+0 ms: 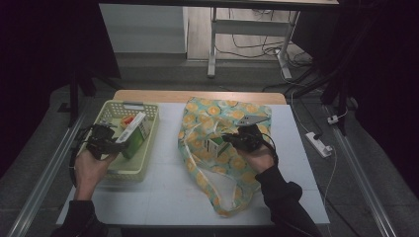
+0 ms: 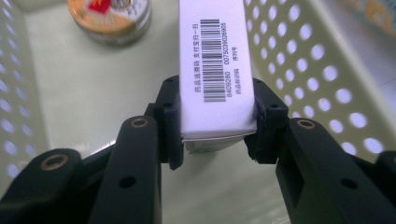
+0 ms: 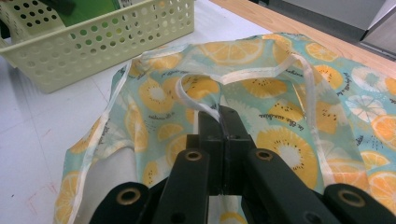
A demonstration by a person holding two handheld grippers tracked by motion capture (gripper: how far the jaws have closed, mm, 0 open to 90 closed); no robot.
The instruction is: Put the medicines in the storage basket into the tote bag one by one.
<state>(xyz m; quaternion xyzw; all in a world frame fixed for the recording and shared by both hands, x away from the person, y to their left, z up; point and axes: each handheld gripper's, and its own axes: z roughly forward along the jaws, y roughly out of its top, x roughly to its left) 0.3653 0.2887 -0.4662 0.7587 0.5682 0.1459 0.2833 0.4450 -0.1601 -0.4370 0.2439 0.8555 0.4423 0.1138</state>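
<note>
My left tongs (image 2: 217, 123) are clamped on the end of a white box (image 2: 215, 70), one pad on each side of it; up close I can read a barcode printed along its face. That close view also shows a round tin (image 2: 109, 18) with an orange label lying on the floor of the pale green basket (image 2: 317, 70). From above, the box (image 1: 132, 127) stands tilted inside the basket (image 1: 148, 148), leaning against a green carton (image 1: 136, 143), and the tin there is too small to make out. My right tongs (image 3: 223, 122) are pinched shut on the white-edged rim of the lemon-print bag (image 3: 289, 112), holding its mouth lifted. From above, the bag (image 1: 217, 148) lies spread on the white table (image 1: 163, 192), just right of the basket, with a small green and white carton (image 1: 213, 145) at its opening
</note>
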